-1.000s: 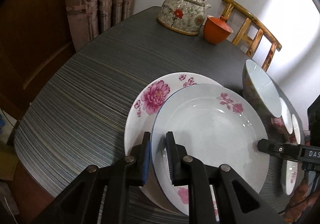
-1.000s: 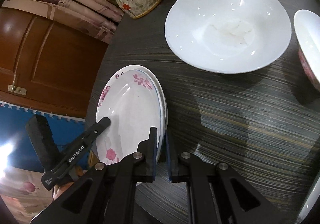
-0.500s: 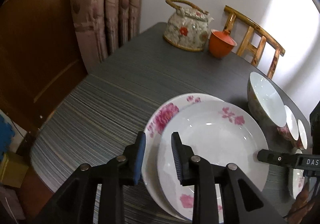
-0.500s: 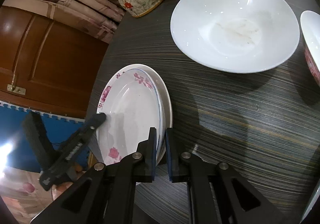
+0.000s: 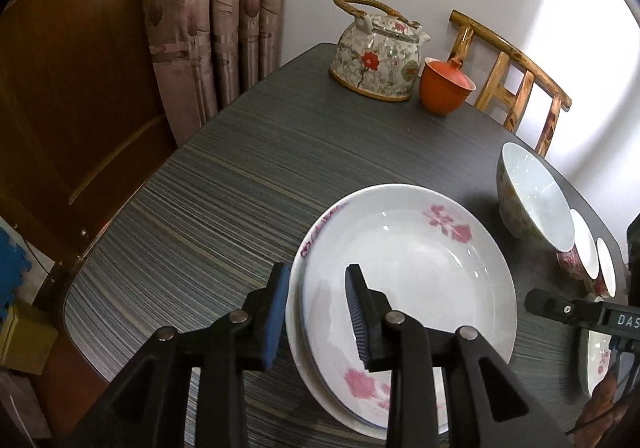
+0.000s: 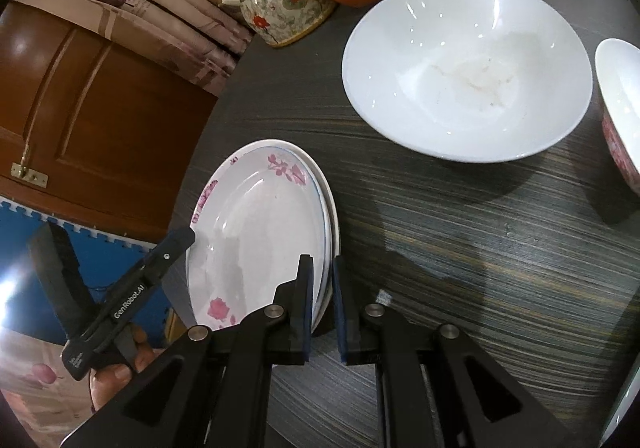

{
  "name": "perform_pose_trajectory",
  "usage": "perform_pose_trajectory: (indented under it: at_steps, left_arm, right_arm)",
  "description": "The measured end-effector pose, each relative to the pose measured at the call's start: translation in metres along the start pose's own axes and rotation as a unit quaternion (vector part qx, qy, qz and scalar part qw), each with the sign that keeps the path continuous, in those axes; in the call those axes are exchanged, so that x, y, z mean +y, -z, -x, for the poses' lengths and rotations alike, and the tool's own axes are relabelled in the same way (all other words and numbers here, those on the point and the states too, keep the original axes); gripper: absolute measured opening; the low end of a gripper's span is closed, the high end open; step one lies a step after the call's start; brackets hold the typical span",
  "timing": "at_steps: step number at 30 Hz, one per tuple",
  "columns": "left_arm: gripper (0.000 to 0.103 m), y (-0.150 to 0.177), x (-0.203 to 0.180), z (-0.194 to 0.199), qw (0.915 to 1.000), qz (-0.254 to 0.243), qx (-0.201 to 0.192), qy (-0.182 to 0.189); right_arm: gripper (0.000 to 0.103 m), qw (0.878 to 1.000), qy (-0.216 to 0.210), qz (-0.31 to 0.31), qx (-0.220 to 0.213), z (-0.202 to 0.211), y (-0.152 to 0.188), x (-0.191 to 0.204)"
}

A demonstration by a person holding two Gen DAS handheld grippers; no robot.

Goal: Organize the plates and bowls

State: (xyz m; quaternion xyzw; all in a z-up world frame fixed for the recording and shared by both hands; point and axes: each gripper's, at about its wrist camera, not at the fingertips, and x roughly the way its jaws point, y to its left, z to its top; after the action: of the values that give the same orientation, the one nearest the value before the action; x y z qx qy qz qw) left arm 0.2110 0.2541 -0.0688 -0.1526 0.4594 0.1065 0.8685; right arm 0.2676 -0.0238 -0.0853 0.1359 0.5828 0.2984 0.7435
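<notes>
Two floral plates sit stacked on the dark striped bench (image 5: 224,200), near its front left corner. The upper plate (image 5: 408,276) lies almost squarely on the lower plate (image 5: 298,332), of which only a thin crescent of rim shows along the left and near edge.

Left gripper (image 5: 316,312): the fingers are spread wide. The left finger, with its blue pad, stands just outside the stack's left rim. The right finger, with its ribbed pad, stands above the upper plate's inner surface. The plate rims lie between the two pads. Neither pad appears to press on the porcelain, though contact at the left pad cannot be confirmed.

Right gripper (image 6: 322,308): the fingers are drawn close together, leaving a narrow gap. The right-hand rim of the stack sits in that gap. The inner finger overlaps the upper plate (image 6: 256,232); the outer finger stands against the lower plate's edge (image 6: 334,224). The pads appear to pinch the rims, but the view does not settle which plate they bear on.

Other items on the bench:
- A large white bowl (image 6: 464,72) stands beyond the stack, well apart from it.
- A patterned bowl (image 5: 528,196) stands right of the plates, with smaller pink floral bowls (image 5: 582,252) beside it.
- A floral teapot (image 5: 376,56) and an orange lidded cup (image 5: 446,86) stand just beside each other at the far edge.
</notes>
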Motion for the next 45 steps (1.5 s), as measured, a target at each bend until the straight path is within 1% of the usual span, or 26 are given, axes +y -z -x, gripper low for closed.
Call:
perform_pose_trajectory:
  at_steps: [2,7,12,16,19,22,24,26,34,40,45]
  left_arm:
    - [0.030,0.000,0.000,0.000,1.0000,-0.001,0.000,0.000]
    - [0.030,0.000,-0.003,0.001,1.0000,-0.006,-0.004,0.002]
    - [0.032,0.002,-0.009,0.001,0.9998,-0.017,-0.004,-0.003]
    - [0.034,0.003,-0.013,0.003,0.9996,-0.026,-0.008,-0.006]
    - [0.034,0.004,-0.018,0.005,0.9993,-0.037,-0.010,-0.004]
    - [0.034,0.008,-0.026,0.005,0.9987,-0.050,-0.011,-0.005]
    - [0.034,0.010,-0.031,0.005,0.9979,-0.063,-0.010,-0.006]
    - [0.034,0.012,-0.036,0.006,0.9972,-0.073,-0.013,-0.008]
    - [0.034,0.021,-0.053,0.012,0.9945,-0.101,-0.021,-0.013]
    - [0.034,0.035,-0.074,0.014,0.9920,-0.125,-0.017,-0.009]
    - [0.034,0.048,-0.098,0.017,0.9881,-0.153,-0.017,-0.006]
  right_arm:
    - [0.012,1.000,0.000,-0.003,-0.007,0.003,0.001,-0.001]
    - [0.012,1.000,0.009,0.015,-0.025,0.012,0.008,0.000]
    - [0.012,0.999,0.004,0.018,-0.035,0.022,0.019,-0.002]
    - [0.012,0.999,-0.012,0.007,-0.047,0.031,0.030,-0.008]
    - [0.012,0.998,-0.008,0.009,-0.057,0.038,0.040,-0.011]
    - [0.012,0.997,-0.025,-0.005,-0.073,0.049,0.053,-0.021]
    - [0.014,0.996,-0.024,-0.012,-0.082,0.056,0.062,-0.028]
    - [0.018,0.995,-0.026,-0.024,-0.090,0.062,0.071,-0.036]
    - [0.020,0.992,-0.009,-0.056,-0.115,0.093,0.101,-0.071]
    - [0.029,0.987,0.013,-0.056,-0.148,0.123,0.118,-0.087]
    - [0.032,0.980,0.035,-0.060,-0.185,0.151,0.134,-0.105]
